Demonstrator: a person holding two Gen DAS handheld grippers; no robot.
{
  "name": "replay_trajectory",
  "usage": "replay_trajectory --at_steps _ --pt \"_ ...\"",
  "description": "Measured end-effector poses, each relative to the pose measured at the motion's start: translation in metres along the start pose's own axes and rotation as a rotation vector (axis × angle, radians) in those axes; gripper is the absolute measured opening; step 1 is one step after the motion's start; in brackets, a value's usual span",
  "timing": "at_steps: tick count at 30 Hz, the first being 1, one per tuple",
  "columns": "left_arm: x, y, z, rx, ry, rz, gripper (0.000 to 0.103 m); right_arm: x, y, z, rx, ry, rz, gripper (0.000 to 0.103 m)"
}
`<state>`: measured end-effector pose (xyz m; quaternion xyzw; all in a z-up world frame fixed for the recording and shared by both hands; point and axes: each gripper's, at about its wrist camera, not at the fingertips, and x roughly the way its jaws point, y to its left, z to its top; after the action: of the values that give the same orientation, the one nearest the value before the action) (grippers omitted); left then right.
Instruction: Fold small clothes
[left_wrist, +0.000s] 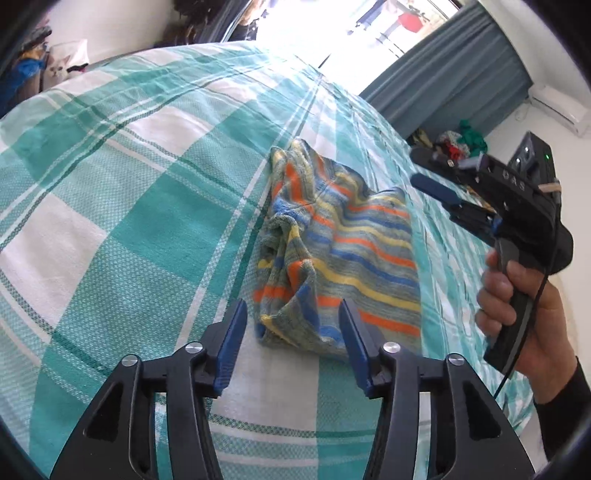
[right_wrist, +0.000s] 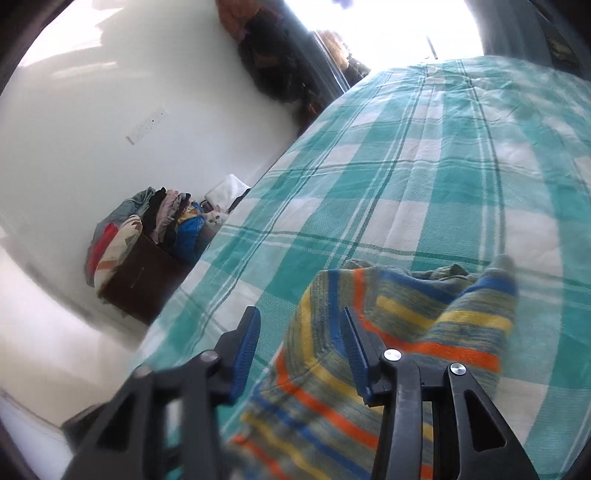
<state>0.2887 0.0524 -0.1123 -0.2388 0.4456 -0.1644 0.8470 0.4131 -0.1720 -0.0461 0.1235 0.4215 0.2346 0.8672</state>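
Both the left gripper (left_wrist: 291, 317) and right gripper (right_wrist: 301, 328) stand released above the striped fleece garment (left_wrist: 340, 251); its bunched left edge could spring unfolded.

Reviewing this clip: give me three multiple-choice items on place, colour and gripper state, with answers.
1. Where does the garment lie?
A. on the bed
B. on the floor
C. in a box

2. What colours is the bedcover?
A. red and black
B. teal and white
C. plain grey

3. How does the left gripper stand?
A. shut on the garment
B. open, holding nothing
C. out of view

Answers: 1 A, it rests on the checked cover; 2 B, teal and white checks; 3 B, its fingers stand apart with no cloth pinched.
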Motion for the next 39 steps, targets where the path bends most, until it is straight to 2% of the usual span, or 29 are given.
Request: replay_trajectory --at_steps 3,4,5,6,7,8,10,11,13,16,18,20,21,22,23,24,25,27,29,30,33,34,36,37,38,39 --pt "0.008 -0.008 0.003 0.035 -0.001 0.028 0.056 -0.037 -0.003 -0.041 -0.065 0.039 -0.029 0.045" --pt "0.016 -0.009 0.004 0.053 0.013 0.055 0.026 -0.040 -0.003 -0.059 -0.079 0.068 -0.010 0.045" --pt "0.031 -0.008 0.008 0.065 0.050 0.102 0.008 -0.038 -0.006 -0.080 -0.084 0.109 0.015 0.043" --pt "0.040 0.000 0.007 0.056 0.084 0.132 0.007 -0.030 -0.011 -0.103 -0.075 0.171 0.035 0.040" --pt "0.044 0.007 0.007 0.042 0.099 0.130 0.007 -0.014 -0.017 -0.126 -0.068 0.259 0.016 0.038" --pt "0.044 0.010 0.008 0.045 0.111 0.127 0.008 -0.004 -0.023 -0.145 -0.083 0.321 -0.041 0.033" --pt "0.031 0.008 0.011 0.095 0.120 0.171 0.023 -0.021 -0.024 -0.150 -0.097 0.242 -0.040 0.031" --pt "0.019 0.006 0.012 0.121 0.108 0.205 0.028 -0.029 -0.026 -0.143 -0.072 0.236 -0.038 0.029" --pt "-0.002 0.002 0.024 0.159 0.044 0.239 0.029 -0.049 -0.029 -0.122 -0.061 0.172 -0.035 0.029" --pt "-0.005 -0.014 0.058 0.210 -0.005 0.169 0.029 -0.062 -0.035 -0.077 -0.120 0.089 -0.082 0.029" --pt "0.016 -0.033 0.082 0.259 0.011 0.071 0.029 -0.053 -0.043 -0.046 -0.130 0.061 -0.094 0.029" --pt "0.055 -0.051 0.097 0.324 0.068 0.009 0.028 -0.031 -0.051 -0.022 -0.134 0.062 -0.070 0.029" --pt "0.076 -0.057 0.101 0.359 0.098 0.005 0.025 -0.015 -0.056 -0.014 -0.135 0.080 -0.066 0.029" --pt "0.098 -0.059 0.103 0.392 0.126 0.035 0.021 0.005 -0.061 -0.009 -0.142 0.099 -0.102 0.029" --pt "0.118 -0.056 0.104 0.413 0.141 0.102 0.019 0.024 -0.072 -0.010 -0.144 0.124 -0.181 0.029" --pt "0.135 -0.047 0.106 0.407 0.152 0.180 0.017 0.045 -0.087 -0.015 -0.124 0.166 -0.264 0.029" --pt "0.145 -0.033 0.107 0.367 0.169 0.202 0.008 0.059 -0.103 -0.022 -0.090 0.212 -0.303 0.029" --pt "0.136 -0.013 0.112 0.252 0.161 0.141 0.005 0.052 -0.111 -0.026 -0.054 0.149 -0.270 0.028" --pt "0.107 -0.012 0.111 0.240 0.106 0.108 0.013 0.027 -0.101 -0.025 -0.045 0.089 -0.279 0.029" --pt "0.090 -0.015 0.107 0.259 0.084 0.093 0.024 0.010 -0.090 -0.027 -0.065 0.048 -0.263 0.029" --pt "0.053 -0.020 0.081 0.305 0.071 0.012 0.035 -0.032 -0.051 -0.048 -0.144 -0.001 -0.163 0.029" --pt "0.051 -0.019 0.069 0.325 0.091 0.030 0.037 -0.036 -0.039 -0.060 -0.160 0.021 -0.108 0.029" --pt "0.067 -0.009 0.047 0.360 0.169 0.156 0.037 -0.026 -0.026 -0.091 -0.175 0.106 -0.046 0.031" --pt "0.075 0.002 0.037 0.353 0.208 0.192 0.036 -0.014 -0.025 -0.110 -0.179 0.171 -0.065 0.032" --pt "0.070 0.009 0.033 0.336 0.197 0.174 0.036 -0.004 -0.027 -0.127 -0.177 0.219 -0.099 0.032" --pt "0.060 0.011 0.032 0.325 0.187 0.171 0.036 -0.007 -0.027 -0.140 -0.170 0.204 -0.119 0.032"
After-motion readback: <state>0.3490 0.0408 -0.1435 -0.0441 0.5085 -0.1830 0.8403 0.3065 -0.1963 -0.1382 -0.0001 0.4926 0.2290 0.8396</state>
